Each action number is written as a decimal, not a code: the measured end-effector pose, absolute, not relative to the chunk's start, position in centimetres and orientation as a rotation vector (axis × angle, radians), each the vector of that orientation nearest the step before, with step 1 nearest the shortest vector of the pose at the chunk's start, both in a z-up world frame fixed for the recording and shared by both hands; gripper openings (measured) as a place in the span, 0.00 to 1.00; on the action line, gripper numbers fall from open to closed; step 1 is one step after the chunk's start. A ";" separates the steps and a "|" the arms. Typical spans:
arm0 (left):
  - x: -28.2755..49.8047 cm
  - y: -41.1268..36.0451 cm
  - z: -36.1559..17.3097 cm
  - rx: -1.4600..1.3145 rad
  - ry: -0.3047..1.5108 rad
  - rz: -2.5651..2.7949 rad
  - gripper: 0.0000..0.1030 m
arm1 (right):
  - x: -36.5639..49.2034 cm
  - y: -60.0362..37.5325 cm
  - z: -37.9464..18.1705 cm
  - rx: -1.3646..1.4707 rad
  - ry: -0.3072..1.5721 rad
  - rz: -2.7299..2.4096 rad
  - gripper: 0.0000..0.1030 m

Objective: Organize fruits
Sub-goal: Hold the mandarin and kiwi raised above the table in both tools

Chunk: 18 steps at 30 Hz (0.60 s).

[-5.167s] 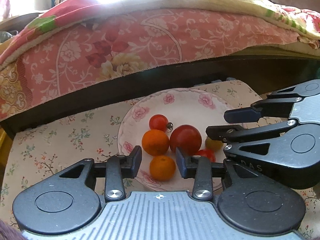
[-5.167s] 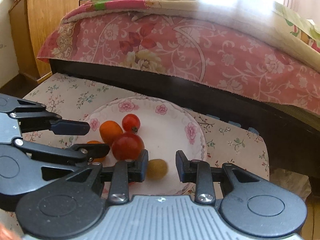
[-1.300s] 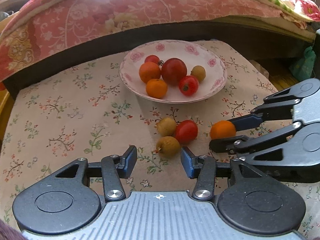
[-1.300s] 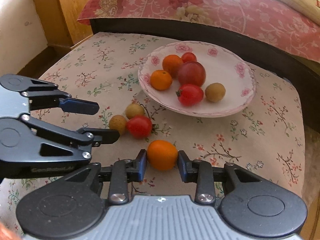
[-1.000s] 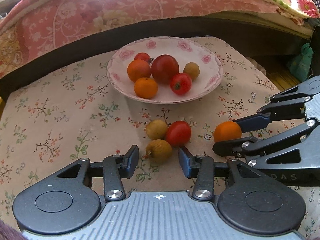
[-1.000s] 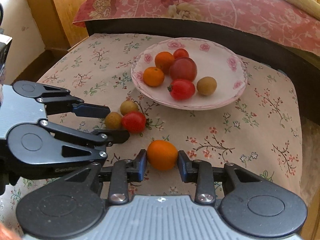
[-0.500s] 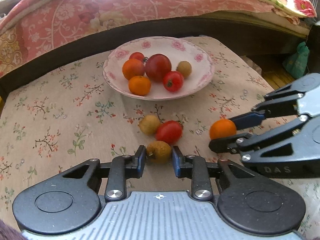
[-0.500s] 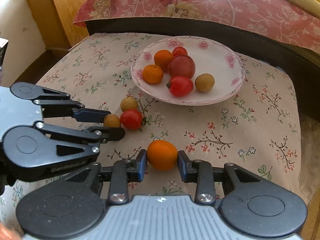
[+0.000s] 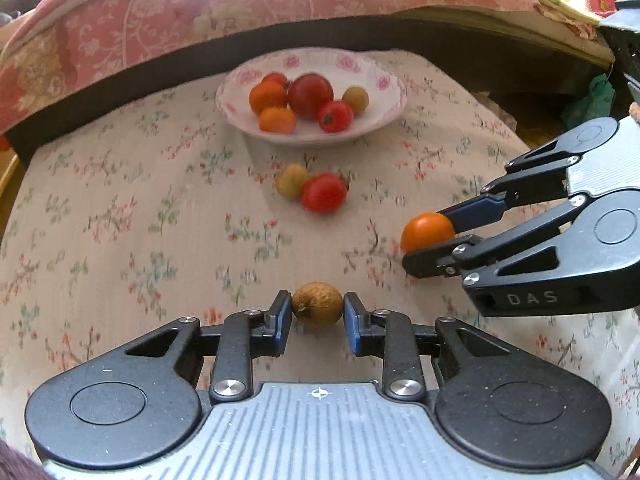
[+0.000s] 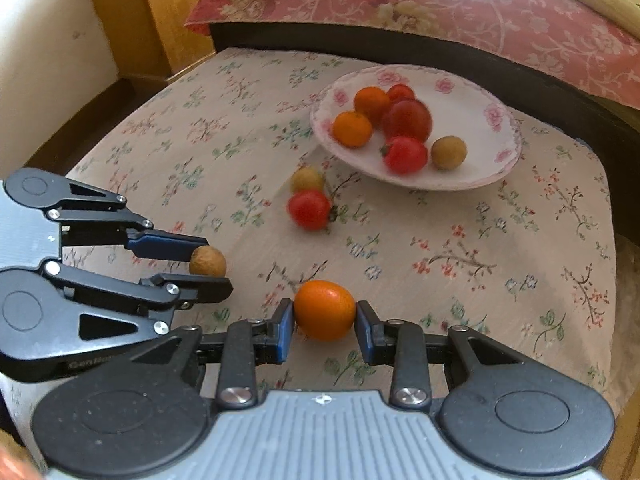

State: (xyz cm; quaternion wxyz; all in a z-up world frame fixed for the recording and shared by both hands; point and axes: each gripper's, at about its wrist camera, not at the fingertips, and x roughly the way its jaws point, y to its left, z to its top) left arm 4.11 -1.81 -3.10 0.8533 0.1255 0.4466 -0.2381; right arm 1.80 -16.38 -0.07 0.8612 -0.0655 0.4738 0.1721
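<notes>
— Brown and rough-skinned, the small round longan-like fruit (image 9: 317, 304) sits clamped between the blue-padded fingers of the left gripper (image 9: 316, 314); is it off the cloth?

— Looks so, though I can't be sure. The right gripper (image 10: 325, 317) is likewise clenched on the smooth orange mandarin-like fruit (image 10: 325, 309), pads on both flanks.

— Where are they headed, you reckon?

— My guess: the white shallow plate with pink roses on its rim (image 10: 502, 120), at the far side of the flowered tablecloth (image 10: 460, 248). It holds six fruits already, grouped towards its left half, so the bare right half is the landing spot.

— How to do it tidily?

— Keep the squeeze light; both fruits are round and could pop out of flat pads. Lift each clear of the rim before crossing it, lower until the fruit touches the china, then release, so nothing rolls. Better one arm at a time, since the two grippers are close together.

— Anything in the path?

— A glossy red tomato (image 9: 324, 192) and a pale yellow-brown round fruit (image 9: 291, 181) lie touching each other on the cloth, between the grippers and the plate. Carry over them, not through. Behind the plate runs a dark bed frame (image 9: 120, 76) under a pink floral quilt (image 9: 200, 4); don't overshoot
</notes>
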 end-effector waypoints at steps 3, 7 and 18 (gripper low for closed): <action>3.6 -1.7 -3.3 0.275 0.935 -0.503 0.35 | 1.0 -15.9 -0.3 -0.156 1.004 0.381 0.35; 3.5 -1.7 -3.4 0.279 0.927 -0.507 0.37 | 0.5 -15.7 -0.5 -0.175 0.992 0.385 0.35; 3.1 -1.8 -3.6 0.317 0.897 -0.519 0.47 | 0.4 -16.0 -0.5 -0.174 0.981 0.396 0.39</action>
